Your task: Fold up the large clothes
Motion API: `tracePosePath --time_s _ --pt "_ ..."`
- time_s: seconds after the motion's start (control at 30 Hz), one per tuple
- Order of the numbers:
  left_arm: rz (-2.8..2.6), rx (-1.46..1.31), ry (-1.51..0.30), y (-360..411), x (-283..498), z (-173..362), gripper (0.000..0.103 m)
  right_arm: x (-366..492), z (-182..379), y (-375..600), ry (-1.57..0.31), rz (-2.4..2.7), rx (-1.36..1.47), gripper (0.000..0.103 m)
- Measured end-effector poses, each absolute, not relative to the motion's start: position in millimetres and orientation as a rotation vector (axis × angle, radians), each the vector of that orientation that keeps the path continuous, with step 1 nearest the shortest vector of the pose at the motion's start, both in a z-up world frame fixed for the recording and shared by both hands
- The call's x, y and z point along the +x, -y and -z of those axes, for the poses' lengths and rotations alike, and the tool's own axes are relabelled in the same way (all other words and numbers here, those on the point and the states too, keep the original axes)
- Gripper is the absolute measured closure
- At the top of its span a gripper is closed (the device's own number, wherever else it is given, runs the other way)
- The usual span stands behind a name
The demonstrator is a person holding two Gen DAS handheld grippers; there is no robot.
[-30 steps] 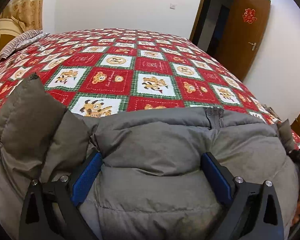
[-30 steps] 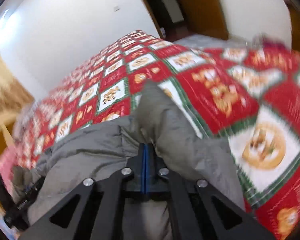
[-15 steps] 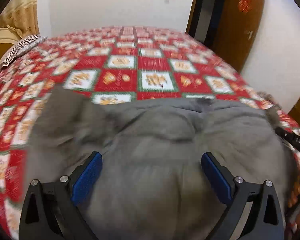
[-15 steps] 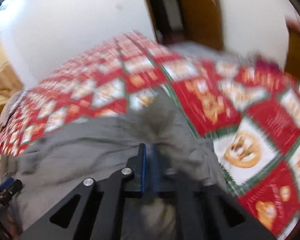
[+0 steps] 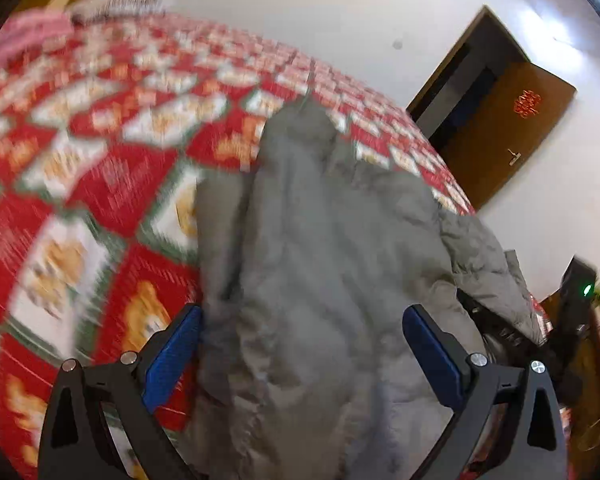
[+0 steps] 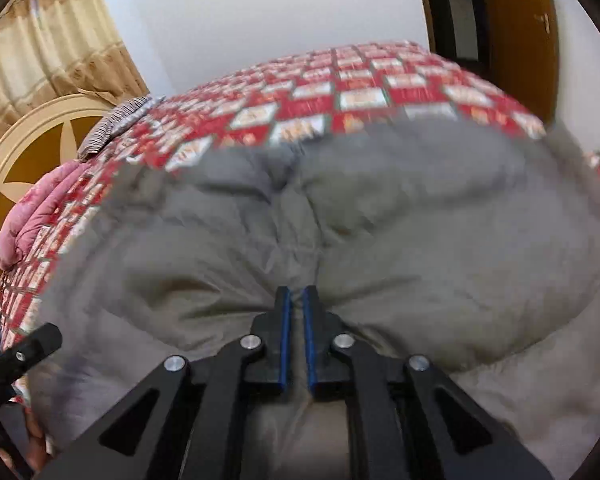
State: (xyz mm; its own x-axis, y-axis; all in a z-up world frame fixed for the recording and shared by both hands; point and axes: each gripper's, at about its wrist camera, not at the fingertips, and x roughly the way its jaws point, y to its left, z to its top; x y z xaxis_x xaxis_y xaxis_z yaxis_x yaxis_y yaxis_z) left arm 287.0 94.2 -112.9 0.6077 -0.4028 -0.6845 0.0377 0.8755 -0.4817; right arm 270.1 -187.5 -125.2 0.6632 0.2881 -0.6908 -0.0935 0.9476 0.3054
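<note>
Grey padded coat (image 5: 332, 264) lengthwise up bedspread (image 5: 80, 184), left hand-held gripper (image 5: 300, 344) spread apart, right hand-held gripper (image 6: 295, 320) pinching coat.

Left tongs (image 5: 300, 332) spread wide over grey jacket (image 5: 324, 248) on bedspread (image 5: 100, 168).

A bed (image 6: 380, 80) carries everything, covered edge to edge by a red patchwork bedspread (image 5: 112, 184) of white and green-bordered squares with orange animal figures. A bulky grey padded coat (image 6: 380, 232) lies bunched on the bedspread at the near edge of the bed. Toward the headboard edge, a striped pillow (image 6: 116, 128) rests on the bedspread, and beside it a pink quilted blanket (image 6: 40, 216) lies along that same edge.
</note>
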Motion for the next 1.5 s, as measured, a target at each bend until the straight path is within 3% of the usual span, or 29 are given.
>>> tracePosePath --time_s 0.27,0.37,0.6,0.8,1.0,1.23,1.5 --pt "0.329 -0.546 -0.785 -81.8 278.5 130.1 0.005 270.5 137.3 196.4 -0.802 -0.248 0.325 0.102" --pt "0.443 -0.696 -0.79 -81.4 278.8 133.9 0.044 269.5 137.1 195.0 -0.797 -0.242 0.32 0.103" --pt "0.52 -0.771 -0.739 -70.7 285.1 124.6 0.075 267.6 136.3 189.4 -0.825 -0.219 0.286 0.103" --pt "0.698 -0.766 -0.657 -59.1 276.5 57.5 0.08 264.0 143.3 186.1 -0.905 -0.273 0.559 0.102" --pt "0.71 -0.517 -0.574 -50.4 251.4 -7.4 0.08 249.2 154.3 102.1 -0.992 -0.528 0.762 0.102" --pt "0.66 -0.399 -0.576 -47.4 237.0 -7.2 0.08 250.8 152.3 69.4 -1.079 -0.697 0.745 0.1" --pt "0.637 -0.134 -0.578 32.0 234.5 -9.8 0.08 207.7 101.7 193.8 -1.011 -0.699 0.667 0.085"
